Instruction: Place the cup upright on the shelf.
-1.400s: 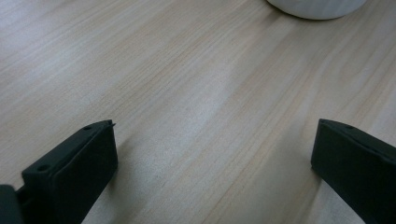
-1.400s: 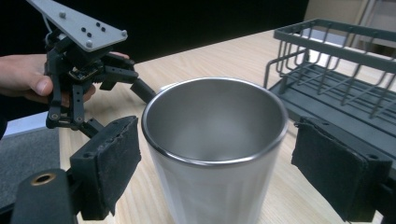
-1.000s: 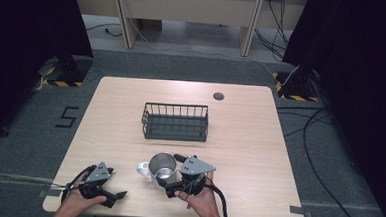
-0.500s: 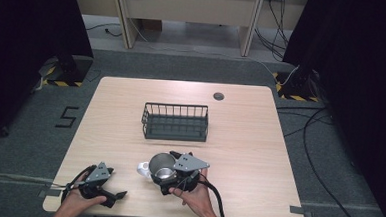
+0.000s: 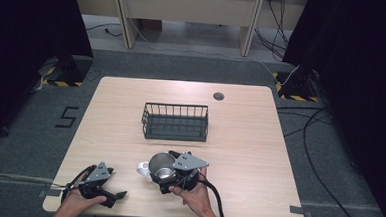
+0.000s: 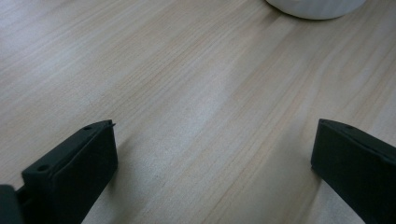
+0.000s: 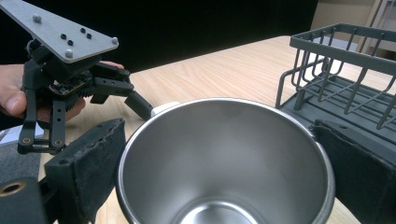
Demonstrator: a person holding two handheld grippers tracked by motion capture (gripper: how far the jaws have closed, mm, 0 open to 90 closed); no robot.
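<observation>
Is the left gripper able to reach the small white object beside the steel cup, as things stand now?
Probably yes. The left gripper is open, and only bare light wooden table lies between it and the small white object. The shiny steel cup and right gripper sit beyond it, not in between.

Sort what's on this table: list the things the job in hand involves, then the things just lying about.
In the job:
- steel cup, standing between the jaws of the right hand-held gripper
- wire basket, just beyond the cup, a likely destination

Lying about:
- white object, touching the cup's left side
- left hand-held gripper, open and idle over bare table
- round dark cap set in the tabletop
</observation>
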